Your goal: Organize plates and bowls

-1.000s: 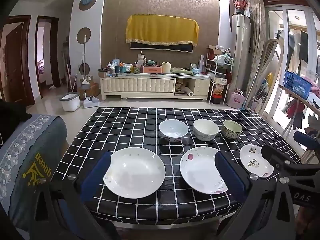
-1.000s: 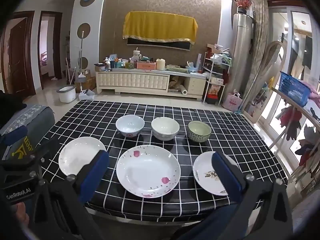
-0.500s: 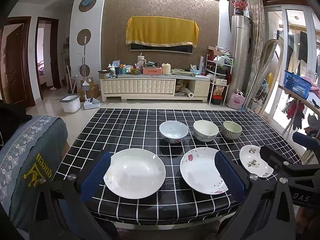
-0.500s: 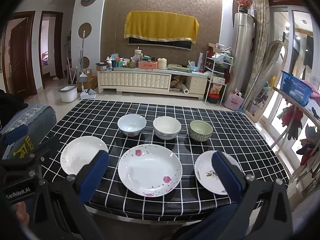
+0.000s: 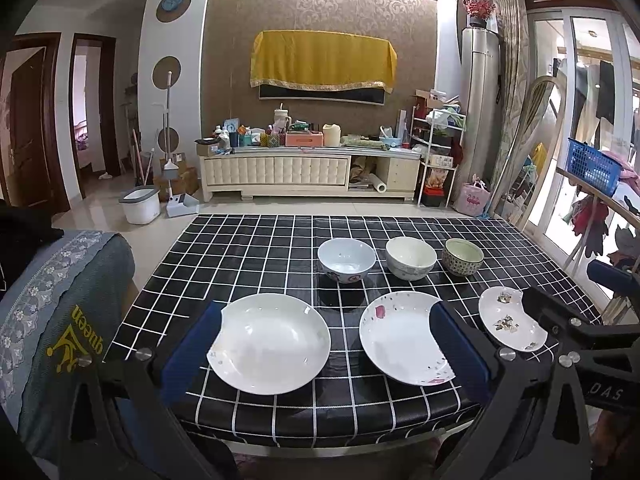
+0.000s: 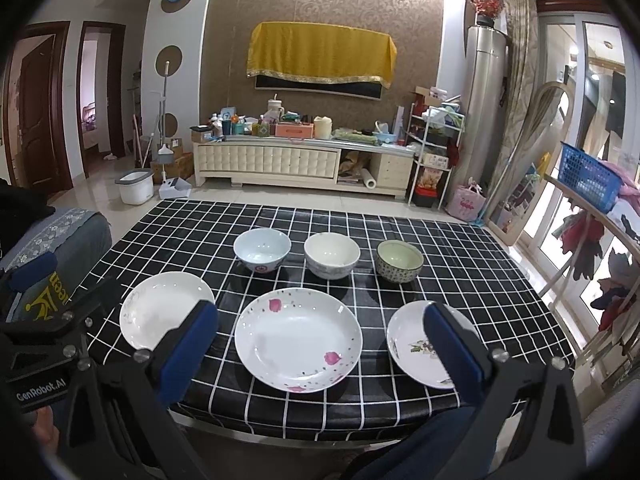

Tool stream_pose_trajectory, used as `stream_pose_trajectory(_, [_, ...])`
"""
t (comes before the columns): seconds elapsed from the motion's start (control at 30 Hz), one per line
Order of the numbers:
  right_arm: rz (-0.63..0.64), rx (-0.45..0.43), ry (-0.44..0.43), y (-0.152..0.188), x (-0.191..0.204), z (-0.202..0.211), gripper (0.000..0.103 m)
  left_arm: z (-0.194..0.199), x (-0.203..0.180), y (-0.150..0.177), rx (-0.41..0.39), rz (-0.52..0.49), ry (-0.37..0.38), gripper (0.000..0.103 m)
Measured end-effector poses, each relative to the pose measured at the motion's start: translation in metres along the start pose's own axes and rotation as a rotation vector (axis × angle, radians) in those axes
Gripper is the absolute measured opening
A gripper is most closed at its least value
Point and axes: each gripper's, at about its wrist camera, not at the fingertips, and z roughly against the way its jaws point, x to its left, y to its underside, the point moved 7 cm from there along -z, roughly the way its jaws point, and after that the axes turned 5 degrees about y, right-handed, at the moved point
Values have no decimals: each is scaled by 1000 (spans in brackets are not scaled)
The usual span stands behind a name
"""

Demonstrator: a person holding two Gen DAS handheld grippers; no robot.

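Note:
Three plates lie in a front row on the black checked table: a plain white plate, a pink-flowered plate and a small leaf-patterned plate. Behind them stand a light blue bowl, a cream bowl and a green patterned bowl. My left gripper is open and empty, above the front edge before the white and flowered plates. My right gripper is open and empty, framing the flowered plate.
A grey cushioned chair stands left of the table. A rack with a blue basket and hanging clothes stands to the right. A cluttered TV cabinet is far behind. Each gripper's body shows at the other view's edge.
Both grippers have drifted slightly; the dishes sit a little higher in the views. Nothing was touched or moved.

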Motion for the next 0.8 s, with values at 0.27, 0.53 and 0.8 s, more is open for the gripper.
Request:
stream_pose_trajectory(0.27, [7,-2,5,-1,-1,1,103,1,2,0,-1,-2,-3,103])
stream_pose_trajectory(0.53, [13,-6,6,-3,0,4,103,3,1,0,-9,-5,-4,103])
stream_pose_trajectory(0.8, [10,-8,1,-3,2,5,103,3,1,0,-10,-8,-8,103])
